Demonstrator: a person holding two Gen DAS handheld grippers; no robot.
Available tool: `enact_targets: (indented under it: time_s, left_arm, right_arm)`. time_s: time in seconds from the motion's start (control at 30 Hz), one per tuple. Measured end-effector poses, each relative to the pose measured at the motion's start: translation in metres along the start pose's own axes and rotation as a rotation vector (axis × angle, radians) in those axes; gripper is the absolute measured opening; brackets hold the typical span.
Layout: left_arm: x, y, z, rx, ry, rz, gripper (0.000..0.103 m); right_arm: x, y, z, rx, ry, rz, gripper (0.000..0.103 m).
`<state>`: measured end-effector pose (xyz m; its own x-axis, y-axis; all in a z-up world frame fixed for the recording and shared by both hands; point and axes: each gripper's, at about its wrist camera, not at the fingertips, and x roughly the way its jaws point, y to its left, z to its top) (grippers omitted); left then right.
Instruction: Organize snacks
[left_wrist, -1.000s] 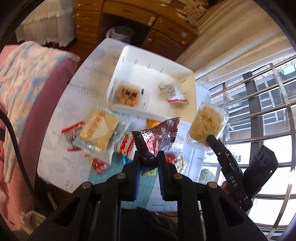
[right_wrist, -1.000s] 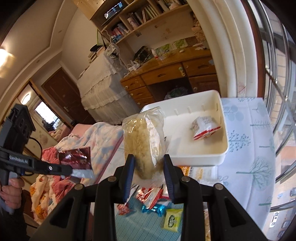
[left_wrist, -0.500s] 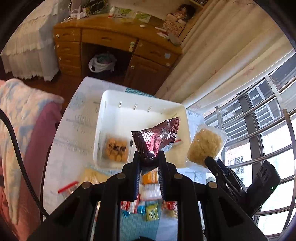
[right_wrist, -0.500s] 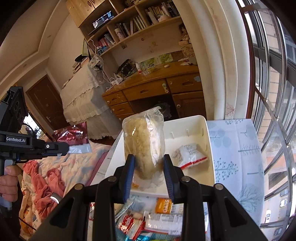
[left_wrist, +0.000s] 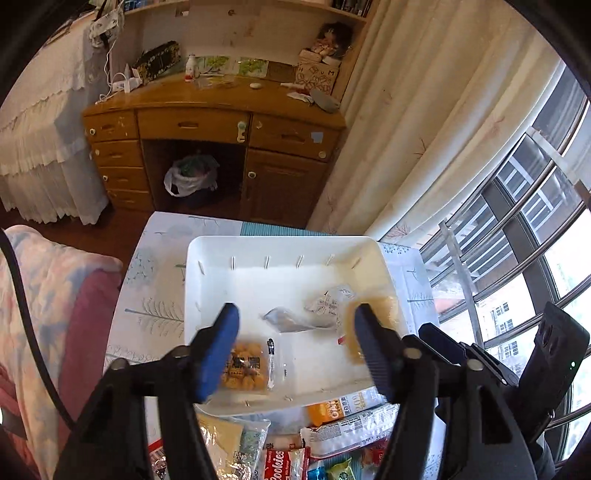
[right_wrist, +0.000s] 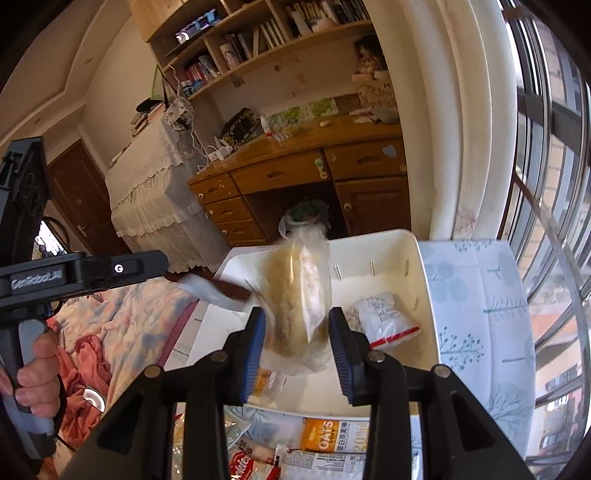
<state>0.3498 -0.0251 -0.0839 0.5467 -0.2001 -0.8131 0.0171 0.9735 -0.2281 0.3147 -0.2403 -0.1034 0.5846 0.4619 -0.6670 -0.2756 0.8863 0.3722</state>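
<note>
My left gripper (left_wrist: 297, 314) hangs over the white tray (left_wrist: 284, 240), its jaws opening with nothing gripped. The dark red foil packet (left_wrist: 295, 320) drops blurred into the tray below it, and in the right wrist view this foil packet (right_wrist: 227, 290) falls off the left gripper (right_wrist: 162, 264). My right gripper (right_wrist: 297, 317) is opening too. The clear bag of yellow rice crackers (right_wrist: 299, 295) sits loose and blurred between its pads, over the tray (right_wrist: 417, 266). A cookie pack (left_wrist: 245, 365) and a white red-striped packet (left_wrist: 328, 302) lie in the tray.
Several loose snacks lie on the tablecloth in front of the tray, among them an orange oats pack (left_wrist: 340, 406) and a red cookies pack (left_wrist: 284, 461). A wooden desk (left_wrist: 207, 122) stands behind. A blanket-covered bed (left_wrist: 44, 295) is left, window bars (left_wrist: 517, 229) right.
Both grippers moved forward over the tray. The left jaws spread and let go of the dark red packet. The right jaws widened and the cracker bag is slipping down.
</note>
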Motion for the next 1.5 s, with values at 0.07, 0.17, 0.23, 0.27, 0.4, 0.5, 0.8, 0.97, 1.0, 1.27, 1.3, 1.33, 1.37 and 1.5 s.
enact_targets:
  time_s: [0.07, 0.17, 0.23, 0.27, 0.4, 0.5, 0.8, 0.97, 1.0, 1.27, 1.3, 1.33, 1.37, 1.5]
  left_arm:
    - [-0.002, -0.001, -0.002, 0.002, -0.003, 0.006, 0.069]
    - [-0.005, -0.002, -0.006, 0.0, 0.0, 0.035, 0.072]
    - [-0.008, -0.003, -0.009, -0.007, 0.003, 0.048, 0.072]
    - [-0.01, -0.003, -0.012, -0.011, 0.005, 0.055, 0.072]
    - [-0.022, -0.006, -0.021, -0.034, 0.008, 0.076, 0.075]
    - [-0.033, -0.008, -0.03, -0.048, 0.003, 0.101, 0.079]
    - [-0.075, -0.018, -0.065, -0.083, -0.04, 0.13, 0.079]
    - [-0.096, -0.023, -0.092, -0.103, -0.062, 0.142, 0.079]
    - [-0.099, -0.024, -0.098, -0.106, -0.064, 0.144, 0.079]
    - [-0.115, -0.024, -0.135, -0.134, -0.052, 0.177, 0.079]
    - [-0.117, -0.021, -0.14, -0.142, -0.048, 0.185, 0.08]
    - [-0.118, -0.019, -0.145, -0.152, -0.043, 0.195, 0.08]
    - [-0.119, -0.016, -0.15, -0.16, -0.038, 0.204, 0.08]
    - [-0.12, -0.004, -0.167, -0.194, -0.005, 0.246, 0.08]
  right_arm:
    - [-0.001, -0.002, -0.001, 0.016, -0.005, -0.002, 0.05]
    - [-0.006, -0.004, -0.002, 0.023, -0.007, -0.01, 0.051]
    - [-0.011, -0.005, -0.002, 0.026, -0.015, -0.011, 0.052]
    - [-0.015, -0.006, -0.003, 0.028, -0.02, -0.011, 0.052]
    - [-0.032, -0.007, -0.007, 0.03, -0.037, -0.007, 0.053]
    - [-0.045, -0.011, -0.011, 0.032, -0.048, -0.005, 0.058]
    - [-0.081, -0.024, -0.034, 0.059, -0.051, 0.013, 0.059]
    - [-0.099, -0.031, -0.047, 0.068, -0.046, 0.026, 0.059]
    - [-0.102, -0.032, -0.05, 0.069, -0.043, 0.027, 0.059]
    - [-0.11, -0.046, -0.074, 0.115, 0.029, 0.033, 0.059]
    - [-0.109, -0.049, -0.078, 0.126, 0.041, 0.035, 0.059]
    - [-0.109, -0.051, -0.082, 0.135, 0.053, 0.037, 0.059]
    - [-0.107, -0.054, -0.087, 0.146, 0.069, 0.038, 0.059]
    - [-0.103, -0.065, -0.105, 0.194, 0.127, 0.047, 0.059]
